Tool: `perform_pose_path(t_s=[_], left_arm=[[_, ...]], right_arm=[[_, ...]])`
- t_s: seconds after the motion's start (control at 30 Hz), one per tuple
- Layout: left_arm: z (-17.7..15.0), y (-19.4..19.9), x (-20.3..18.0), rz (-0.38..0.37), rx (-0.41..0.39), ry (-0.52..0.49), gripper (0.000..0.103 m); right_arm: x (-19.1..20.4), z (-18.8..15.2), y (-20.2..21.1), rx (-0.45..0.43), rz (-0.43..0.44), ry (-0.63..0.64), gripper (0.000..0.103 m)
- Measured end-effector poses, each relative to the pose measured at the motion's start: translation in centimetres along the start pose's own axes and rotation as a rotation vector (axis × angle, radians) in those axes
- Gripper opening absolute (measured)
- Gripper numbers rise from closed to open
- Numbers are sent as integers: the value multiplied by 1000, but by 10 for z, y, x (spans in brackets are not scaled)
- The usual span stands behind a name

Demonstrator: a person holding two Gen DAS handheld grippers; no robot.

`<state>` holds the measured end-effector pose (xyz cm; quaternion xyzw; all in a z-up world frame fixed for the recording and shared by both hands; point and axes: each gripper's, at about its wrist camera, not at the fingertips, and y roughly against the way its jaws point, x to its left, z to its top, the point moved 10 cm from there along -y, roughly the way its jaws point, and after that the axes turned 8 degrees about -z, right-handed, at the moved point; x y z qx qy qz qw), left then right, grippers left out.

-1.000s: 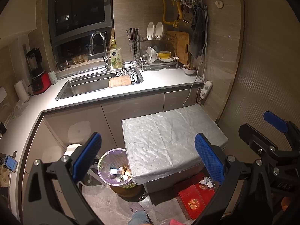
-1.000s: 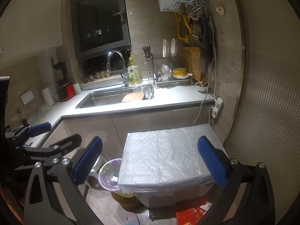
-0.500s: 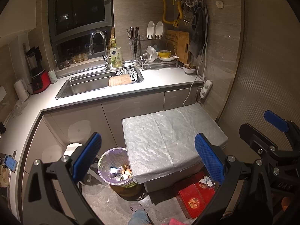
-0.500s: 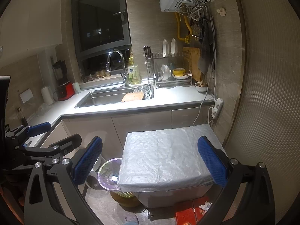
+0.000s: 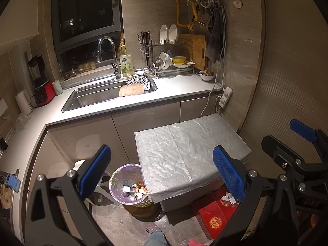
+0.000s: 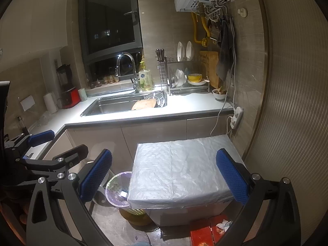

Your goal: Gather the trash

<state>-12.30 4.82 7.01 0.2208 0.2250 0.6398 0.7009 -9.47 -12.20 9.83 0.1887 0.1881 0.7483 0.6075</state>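
a: left to right in the left wrist view — the trash bin (image 5: 128,184) stands on the floor, touching the left side of the covered table (image 5: 184,153); the red box (image 5: 215,211) with crumpled scraps (image 5: 229,197) on it lies on the floor under the table's right front corner.

b: and the grippers?

a: the left gripper (image 5: 162,170) has its blue pads wide apart and grips nothing; the right gripper (image 6: 164,174) likewise, pads spread, nothing between them. both hang high above the table top, well apart from anything on the floor.

b: which way does the trash lie from the fingers?

a: below and forward — the scraps sit just under the left gripper's right pad, and at the lower right edge of the right wrist view (image 6: 223,224). their long axis is too small to tell.

b: the nearer one?

a: probably the right gripper, being on that side; the bin is nearer the left.
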Motion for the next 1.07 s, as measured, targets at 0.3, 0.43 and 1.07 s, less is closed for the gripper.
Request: perform_pose_path(t_s=[0.3, 0.43, 1.07], left_arm=[[0, 1, 2, 2, 0, 3, 95], [0, 3, 2, 5, -7, 6, 95], [0, 0, 3, -7, -4, 22, 95]], right_arm=[[-2, 0, 0, 1, 3, 1, 101], [-5, 0, -2, 2, -2, 2, 101], [-10, -1, -4, 3, 3, 8, 101]])
